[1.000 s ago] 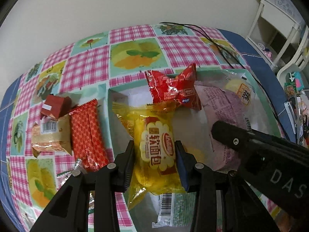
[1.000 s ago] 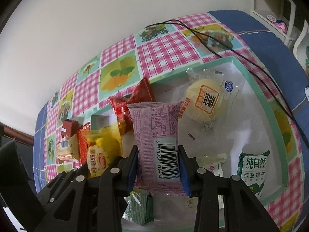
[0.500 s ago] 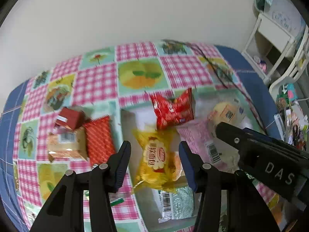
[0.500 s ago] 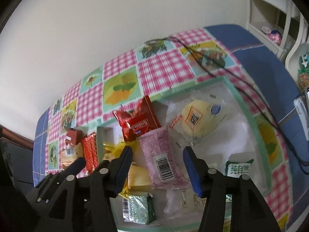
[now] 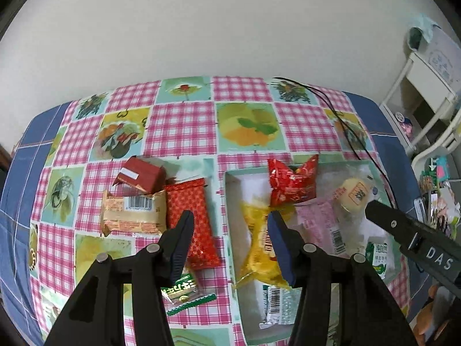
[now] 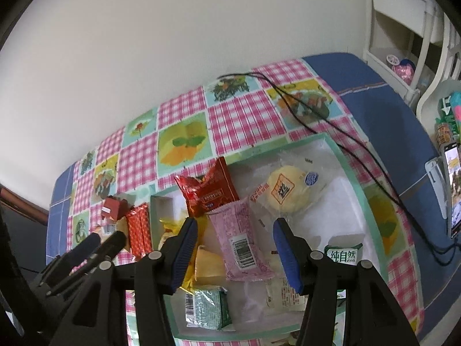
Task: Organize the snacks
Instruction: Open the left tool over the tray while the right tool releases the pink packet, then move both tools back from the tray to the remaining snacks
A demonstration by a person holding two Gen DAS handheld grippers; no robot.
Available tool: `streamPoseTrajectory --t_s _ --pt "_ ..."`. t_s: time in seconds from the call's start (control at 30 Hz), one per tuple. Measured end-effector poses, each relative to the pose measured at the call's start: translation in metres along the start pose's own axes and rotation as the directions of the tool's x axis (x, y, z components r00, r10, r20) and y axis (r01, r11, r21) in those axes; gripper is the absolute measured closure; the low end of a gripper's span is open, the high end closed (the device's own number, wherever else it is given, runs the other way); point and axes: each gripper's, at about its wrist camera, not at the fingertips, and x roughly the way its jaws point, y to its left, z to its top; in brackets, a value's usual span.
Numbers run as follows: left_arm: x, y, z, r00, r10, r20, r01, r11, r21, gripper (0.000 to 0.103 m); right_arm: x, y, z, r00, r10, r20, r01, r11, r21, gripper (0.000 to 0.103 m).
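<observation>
A green-rimmed white tray (image 5: 230, 199) (image 6: 350, 170) holds a yellow bread packet (image 5: 256, 248), a red packet (image 5: 291, 184) (image 6: 207, 193), a pink packet (image 5: 319, 227) (image 6: 236, 239), a clear-wrapped yellow bun (image 6: 285, 190) and green packets (image 6: 207, 307). My left gripper (image 5: 229, 225) is open and empty, raised above the tray's left edge. My right gripper (image 6: 234, 236) is open and empty, raised above the pink packet. Left of the tray lie a red patterned packet (image 5: 193, 216), a beige cake packet (image 5: 132, 213) and a small dark red box (image 5: 141, 174).
A small green packet (image 5: 181, 288) lies near the left gripper's base. A black cable (image 6: 317, 115) runs across the checked tablecloth (image 5: 178, 127) to the right. A white shelf (image 6: 403, 28) and a phone (image 6: 453, 190) stand right of the table.
Both grippers opened, let go of the yellow and pink packets in the tray, and pulled up and back. The left gripper also shifted left.
</observation>
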Motion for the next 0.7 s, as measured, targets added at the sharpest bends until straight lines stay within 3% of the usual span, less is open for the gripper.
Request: streamPoseTrajectory --t_s 0.4,0.47,0.5,0.53,0.7 --pt "0.025 0.018 -0.008 0.998 0.024 -0.059 -0.028 0.998 -0.058 0.049 0.032 -0.005 -0.010 0.996 -0.021 -0.085 0.021 1.000 0.001 0.044" --pt "0.027 0.021 -0.009 0.998 0.037 -0.059 -0.041 0.997 -0.067 0.024 0.035 -0.005 -0.011 0.995 -0.030 -0.094 0.030 1.000 -0.003 0.044" --pt "0.027 0.023 -0.009 0.998 0.050 -0.050 -0.053 0.996 -0.073 0.008 0.037 -0.005 -0.011 0.994 -0.040 -0.097 0.039 0.999 -0.008 0.037" --pt "0.026 0.024 -0.010 0.997 0.061 -0.039 -0.064 0.995 -0.077 0.007 0.038 -0.005 -0.011 0.994 -0.056 -0.099 0.055 0.998 -0.014 0.026" --pt "0.027 0.030 -0.009 0.997 0.078 -0.024 -0.080 0.992 -0.093 0.007 0.042 -0.006 -0.012 0.990 -0.096 -0.104 0.092 0.995 -0.037 0.010"
